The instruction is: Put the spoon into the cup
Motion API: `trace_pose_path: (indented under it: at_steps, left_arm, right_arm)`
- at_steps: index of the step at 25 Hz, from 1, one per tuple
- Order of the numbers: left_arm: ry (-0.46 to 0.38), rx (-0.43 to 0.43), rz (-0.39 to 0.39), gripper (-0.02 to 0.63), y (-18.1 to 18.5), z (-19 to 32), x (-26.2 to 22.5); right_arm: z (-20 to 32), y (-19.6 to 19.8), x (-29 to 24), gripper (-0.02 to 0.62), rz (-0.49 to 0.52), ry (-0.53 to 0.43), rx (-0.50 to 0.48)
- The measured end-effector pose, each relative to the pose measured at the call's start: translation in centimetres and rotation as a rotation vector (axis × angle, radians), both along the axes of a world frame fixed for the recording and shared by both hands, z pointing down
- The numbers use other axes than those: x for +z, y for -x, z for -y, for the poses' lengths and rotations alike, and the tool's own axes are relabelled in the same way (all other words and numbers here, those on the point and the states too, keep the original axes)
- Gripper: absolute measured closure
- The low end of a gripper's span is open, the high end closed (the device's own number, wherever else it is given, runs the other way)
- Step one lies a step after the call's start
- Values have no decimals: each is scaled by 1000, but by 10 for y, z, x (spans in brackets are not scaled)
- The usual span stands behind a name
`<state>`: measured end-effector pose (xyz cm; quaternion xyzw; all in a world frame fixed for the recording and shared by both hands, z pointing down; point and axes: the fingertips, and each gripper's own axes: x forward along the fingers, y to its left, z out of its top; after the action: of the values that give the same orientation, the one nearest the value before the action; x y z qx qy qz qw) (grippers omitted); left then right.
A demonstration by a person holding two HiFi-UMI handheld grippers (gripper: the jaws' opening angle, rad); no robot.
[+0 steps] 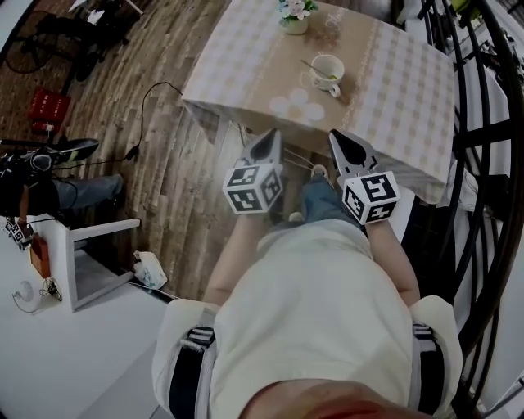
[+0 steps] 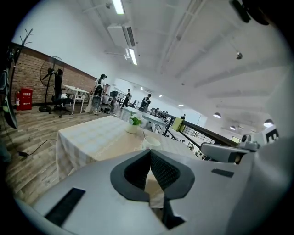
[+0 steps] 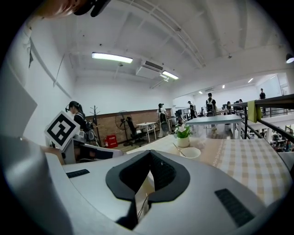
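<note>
Spoon stands in the cup, bowl end down inside it and the thin handle rising over the rim. In the head view its long axis slants up and to the left, away from the cup's handle, which points toward the lower right. In both gripper views the handle also leans left above the white rim. The cup sits on the table, on the plain tan band of the checked cloth, with a pot of flowers near it on the far side.

The only marks that can be made out are the black-and-white square markers on each gripper's cube. Print on the red box by the brick wall is too small to tell.

Left gripper and right gripper are held side by side in front of the body, just short of the table's near edge and well apart from the cup. Both point forward toward the table, and bare forearms run back from them to white sleeves. In its own view the left gripper has its jaw tips pressed together with nothing between. The right gripper is the same, tips meeting and empty, with the cup ahead and to the right
</note>
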<state>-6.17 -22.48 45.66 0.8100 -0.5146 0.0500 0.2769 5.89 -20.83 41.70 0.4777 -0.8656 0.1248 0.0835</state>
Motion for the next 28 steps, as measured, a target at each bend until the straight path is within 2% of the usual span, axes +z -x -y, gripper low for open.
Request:
trace_pose_path:
  at_steps: [14,28]
  left_arm:
    - [-32,29,-8,603,24,-59,-9]
    - [-47,33,-13,603,29,-79,-17]
  right_arm:
    - [-57,24,-11,595,-12,-38,-1]
    - [-77,26,-14,595,-2,-56,9]
